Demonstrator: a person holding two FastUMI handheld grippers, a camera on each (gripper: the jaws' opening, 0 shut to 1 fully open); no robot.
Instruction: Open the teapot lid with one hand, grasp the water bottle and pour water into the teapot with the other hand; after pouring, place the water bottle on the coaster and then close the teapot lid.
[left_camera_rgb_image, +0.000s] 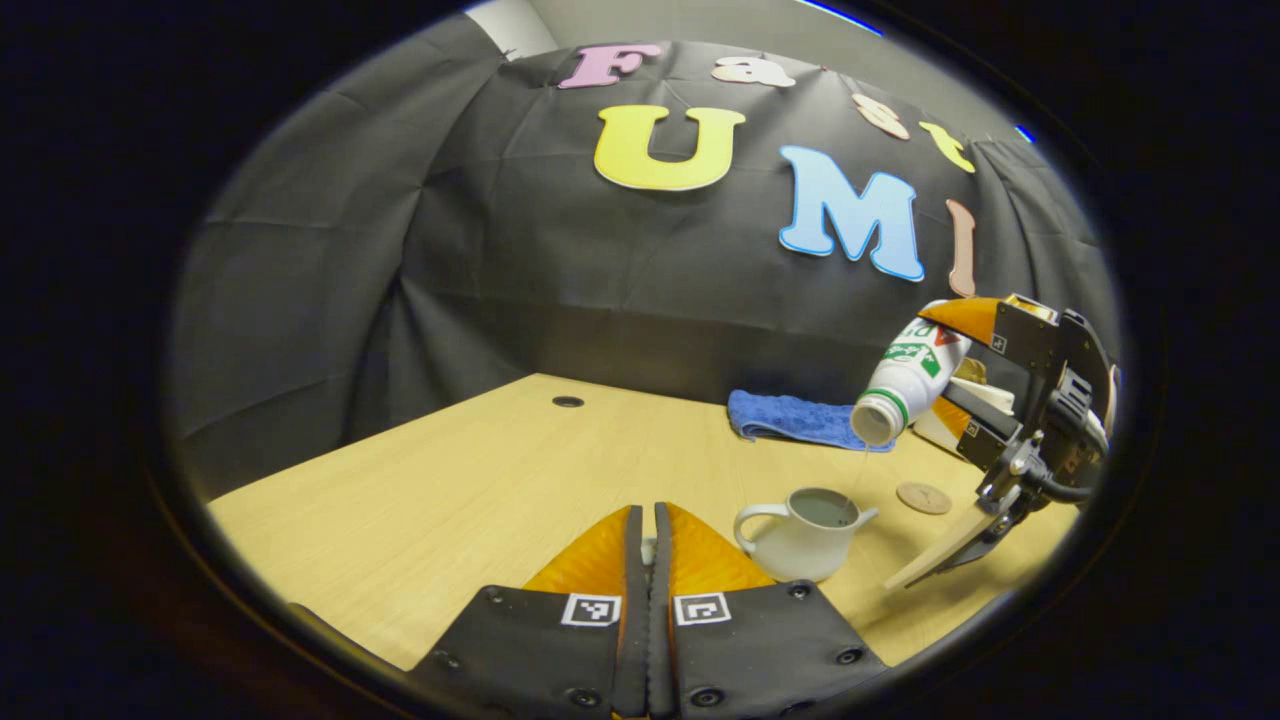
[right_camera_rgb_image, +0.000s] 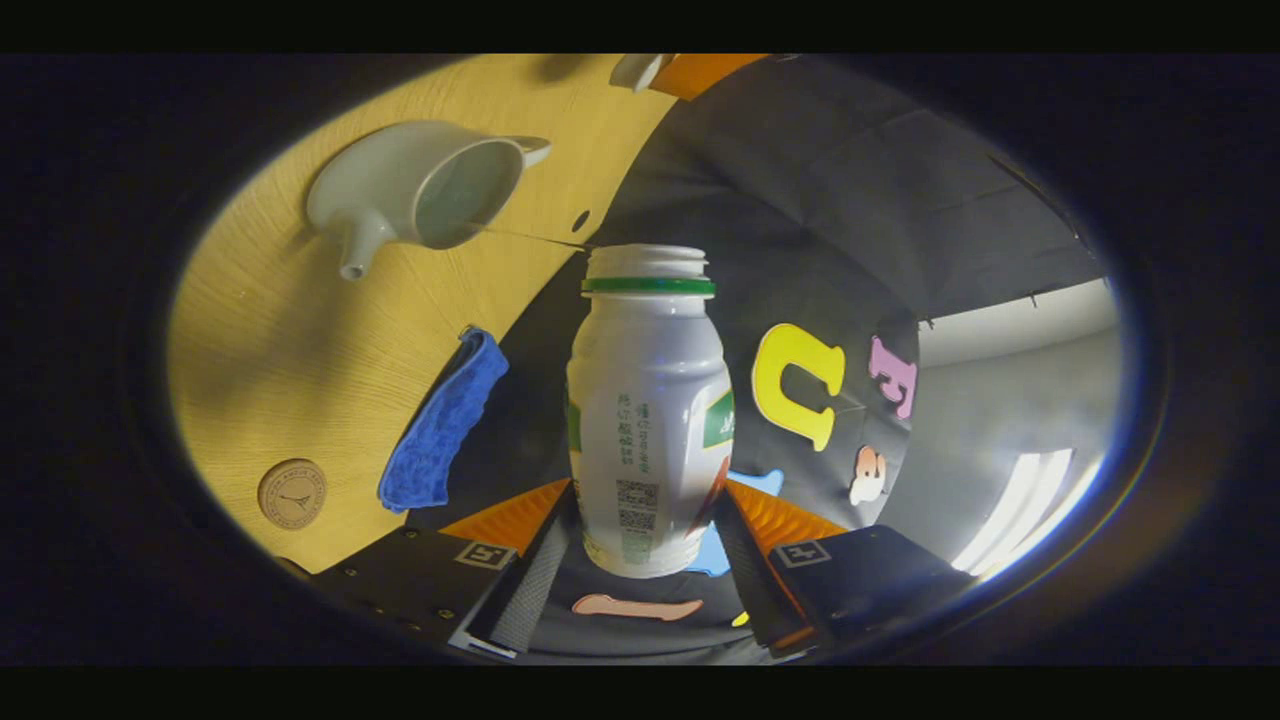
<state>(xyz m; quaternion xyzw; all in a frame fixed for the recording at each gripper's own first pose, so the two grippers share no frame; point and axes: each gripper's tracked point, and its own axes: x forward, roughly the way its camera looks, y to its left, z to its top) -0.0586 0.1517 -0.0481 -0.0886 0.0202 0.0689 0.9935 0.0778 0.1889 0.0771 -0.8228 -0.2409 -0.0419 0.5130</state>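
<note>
Water bottle (right_camera_rgb_image: 648, 410) tilted in right tool (right_camera_rgb_image: 645, 540)

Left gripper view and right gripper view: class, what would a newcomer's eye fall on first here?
The white water bottle, tipped mouth-down in the right gripper, sends a thin stream into the open teapot on the wooden table. Behind lies a blue cloth; the round coaster waits right of the teapot. The left gripper is closed in the foreground.
</note>
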